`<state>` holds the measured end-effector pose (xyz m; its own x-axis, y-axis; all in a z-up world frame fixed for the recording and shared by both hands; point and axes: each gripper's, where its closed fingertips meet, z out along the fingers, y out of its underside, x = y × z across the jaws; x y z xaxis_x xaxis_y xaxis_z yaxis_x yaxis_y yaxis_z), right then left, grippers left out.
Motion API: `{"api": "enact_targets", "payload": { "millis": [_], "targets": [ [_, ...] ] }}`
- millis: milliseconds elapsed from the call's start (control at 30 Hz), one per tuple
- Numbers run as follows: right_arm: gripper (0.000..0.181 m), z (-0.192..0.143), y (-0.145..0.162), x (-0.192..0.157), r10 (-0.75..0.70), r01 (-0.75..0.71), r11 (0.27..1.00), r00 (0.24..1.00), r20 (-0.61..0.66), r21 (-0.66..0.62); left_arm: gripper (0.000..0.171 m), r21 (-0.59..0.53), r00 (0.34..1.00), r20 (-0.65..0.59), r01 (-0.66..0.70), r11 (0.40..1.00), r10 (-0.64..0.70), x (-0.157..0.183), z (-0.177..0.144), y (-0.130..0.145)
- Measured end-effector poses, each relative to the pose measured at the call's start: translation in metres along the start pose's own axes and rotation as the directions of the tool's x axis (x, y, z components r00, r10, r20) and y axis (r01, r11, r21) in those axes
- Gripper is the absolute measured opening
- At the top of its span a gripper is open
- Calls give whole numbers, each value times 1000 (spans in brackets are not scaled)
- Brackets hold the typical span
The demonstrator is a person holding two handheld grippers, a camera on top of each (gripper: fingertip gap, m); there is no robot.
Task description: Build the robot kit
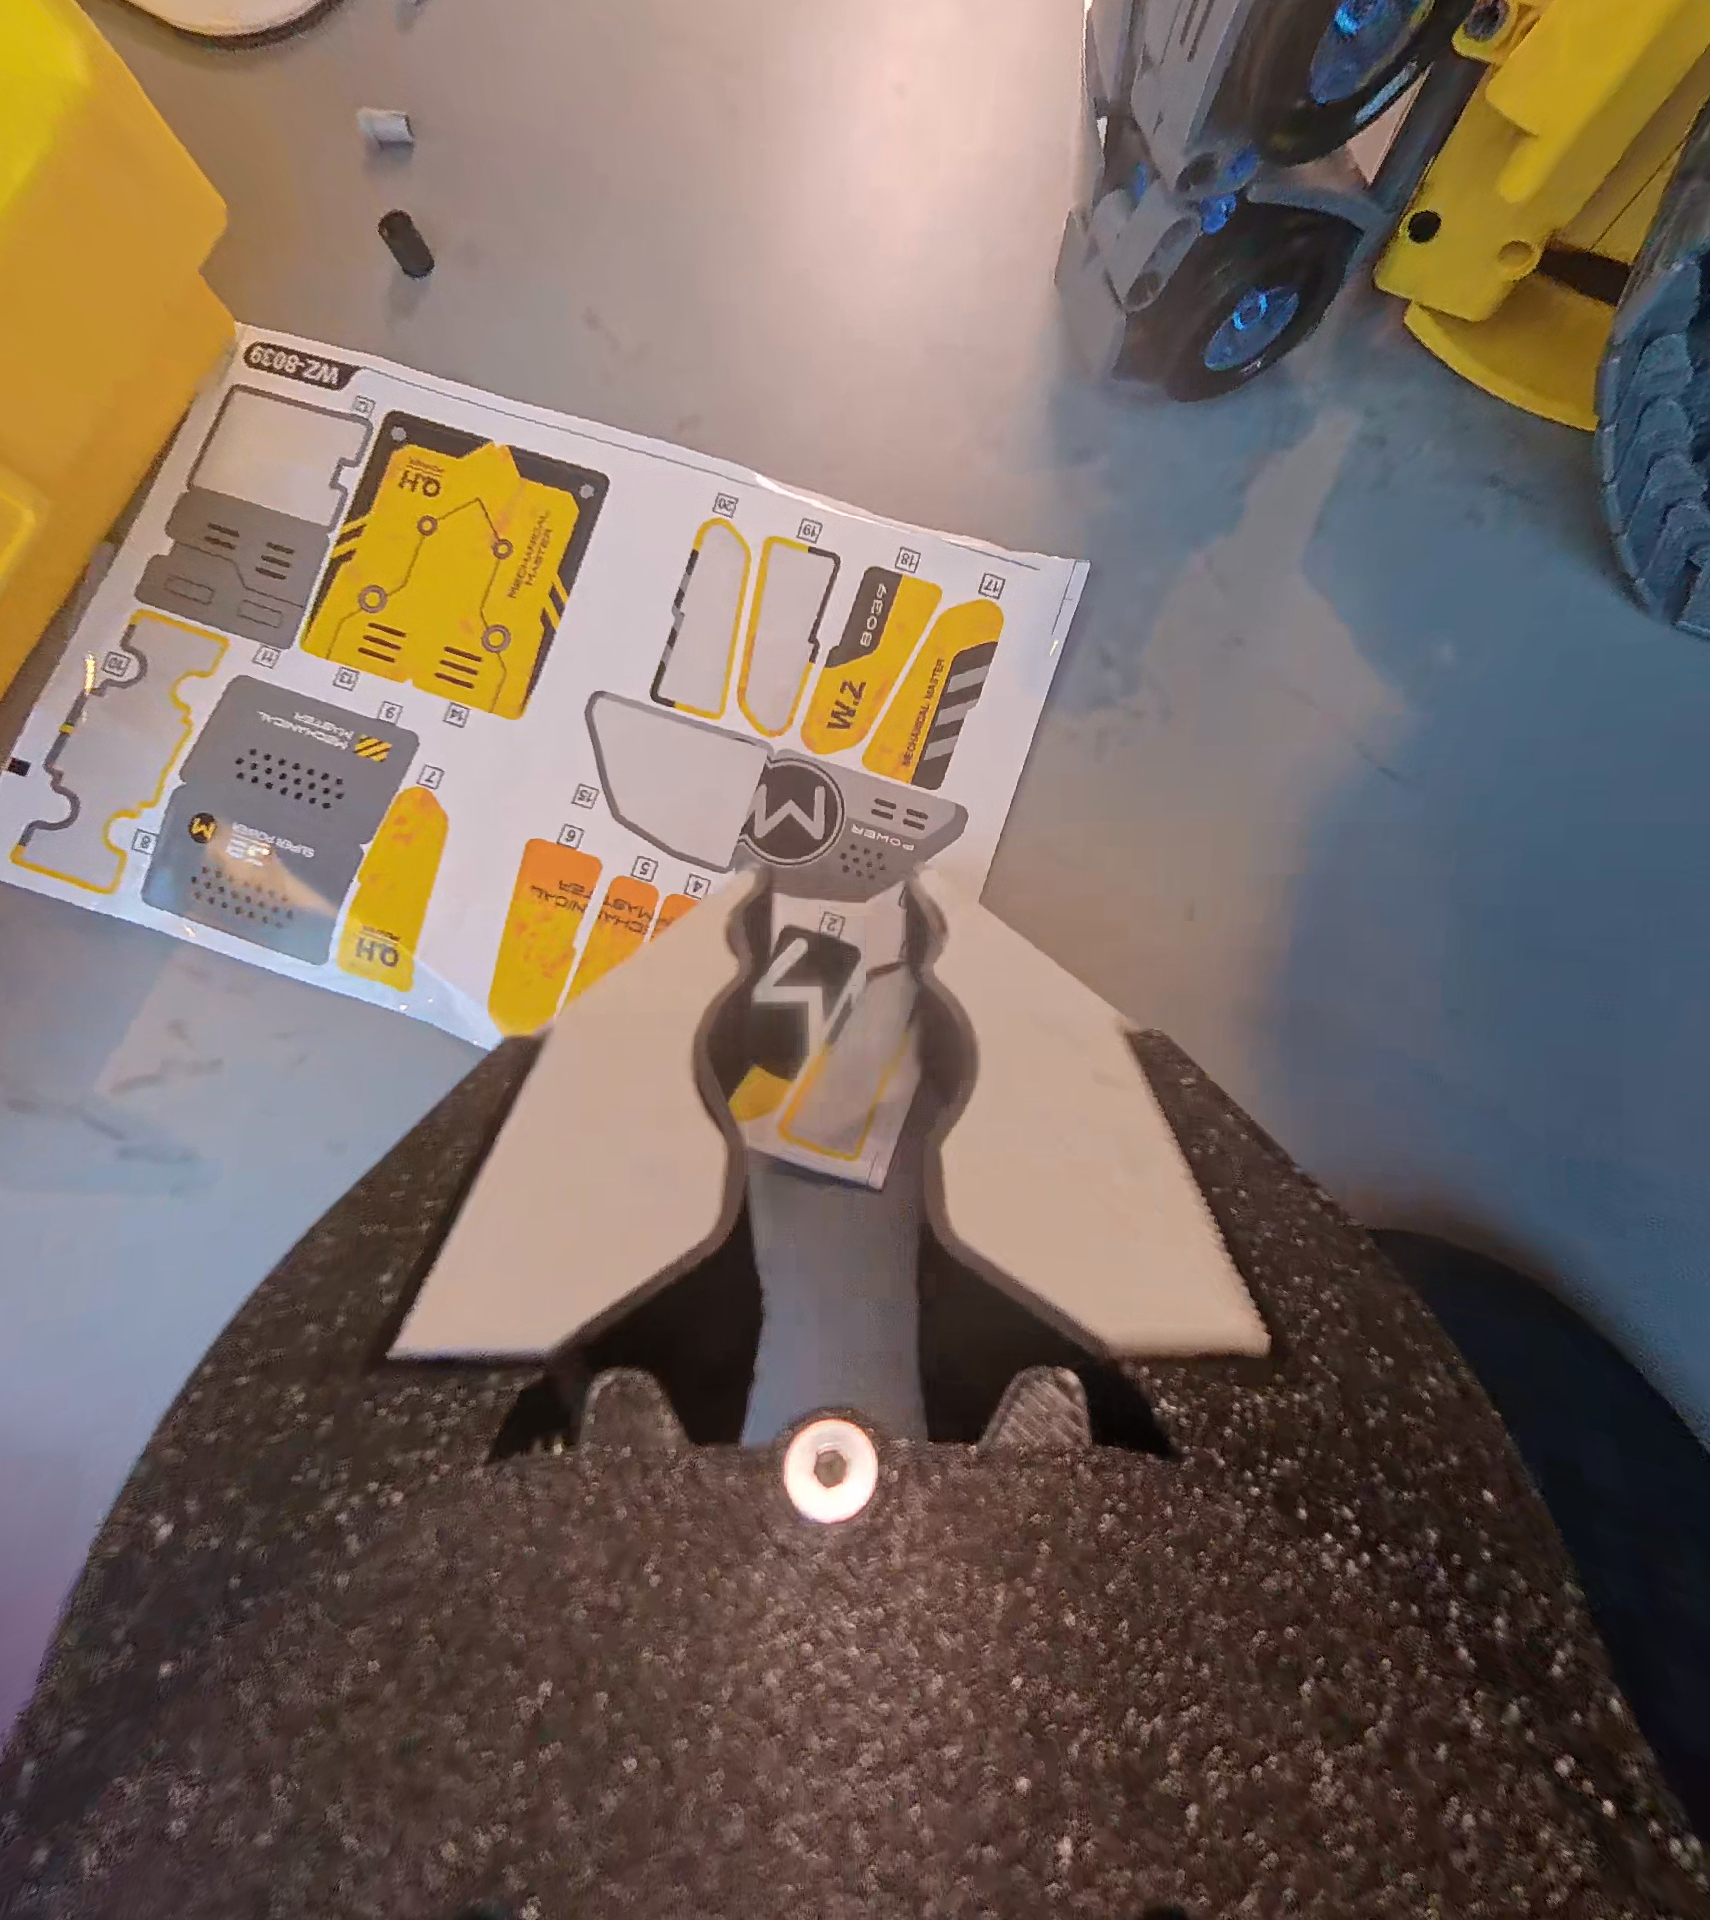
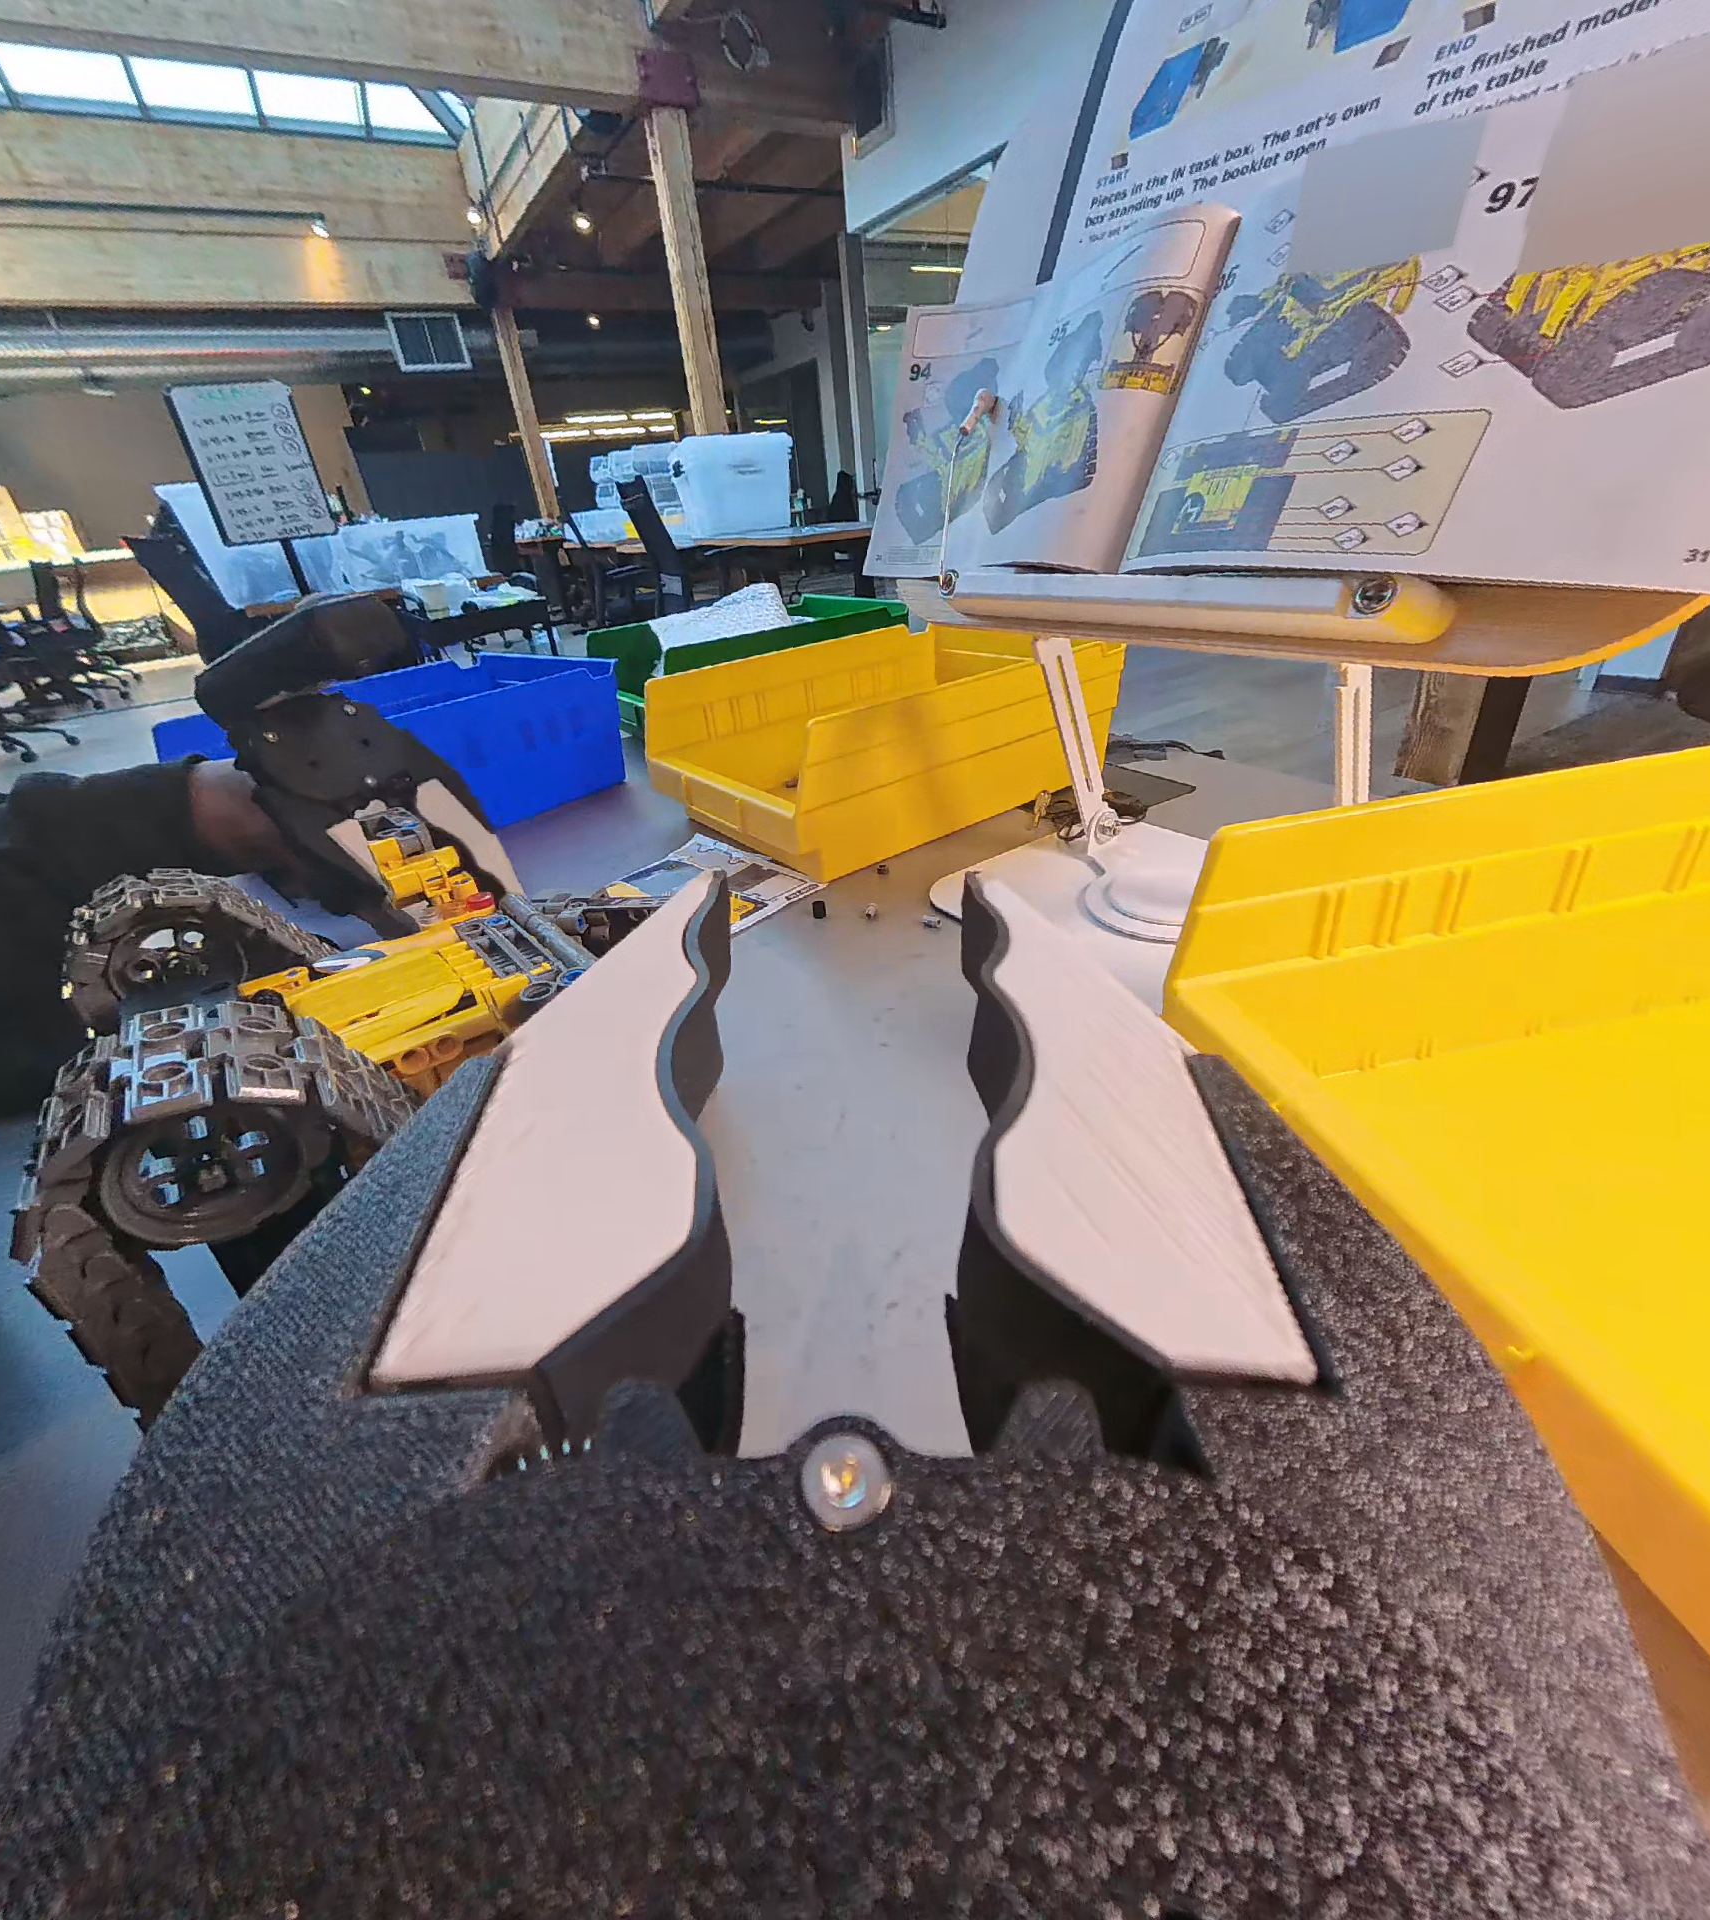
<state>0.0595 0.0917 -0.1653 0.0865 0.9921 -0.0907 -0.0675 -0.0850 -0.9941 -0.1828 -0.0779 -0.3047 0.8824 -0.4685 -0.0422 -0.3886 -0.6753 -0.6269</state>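
My left gripper (image 1: 835,883) is pinched on the near corner of a sticker sheet (image 1: 518,665) that lies flat on the grey table (image 1: 830,260), its fingertips meeting over the paper's edge — the sheet's long axis runs left to right across the left wrist view, slightly tilted, its printing upside down to the camera. It is a glossy white sheet of yellow, orange, grey and black decals, several already peeled to blank outlines. A yellow bin (image 1: 9,416) sits just beside its left end; a small black pin (image 1: 406,244) and a grey piece (image 1: 383,127) lie loose beyond it, and the tracked model (image 1: 1453,208) stands at the upper right. My right gripper (image 2: 846,904) hovers above bare table with its jaws spread wide and nothing between them — the yellow and grey tracked model (image 2: 238,1049) to its left, a yellow bin (image 2: 1516,1091) close on its right, an open instruction booklet (image 2: 1350,416) propped on a white stand (image 2: 1131,862) ahead
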Motion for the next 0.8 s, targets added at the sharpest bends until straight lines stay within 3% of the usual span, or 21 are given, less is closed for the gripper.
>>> {"api": "enact_targets", "payload": {
  "millis": [100,167,333,567,800],
  "targets": [
    [44,-1,1,0,0,0,1000,1000,1,-4,73,12,999,10,43,999,-43,-7,3,0],
    [43,-1,2,0,2,-2,1000,1000,2,-7,89,8,997,10,72,997,-72,-12,7,4],
    [43,0,9,2,8,-8,999,1000,-1,-35,82,-14,997,9,81,997,-80,-13,6,5],
    [42,1,15,3,2,-2,998,1000,-6,-57,22,-33,999,-1,53,998,-53,-7,4,1],
    [41,0,16,6,15,-15,998,1000,-12,-53,9,84,997,74,22,996,-28,-11,-7,-17]
  ]
}}
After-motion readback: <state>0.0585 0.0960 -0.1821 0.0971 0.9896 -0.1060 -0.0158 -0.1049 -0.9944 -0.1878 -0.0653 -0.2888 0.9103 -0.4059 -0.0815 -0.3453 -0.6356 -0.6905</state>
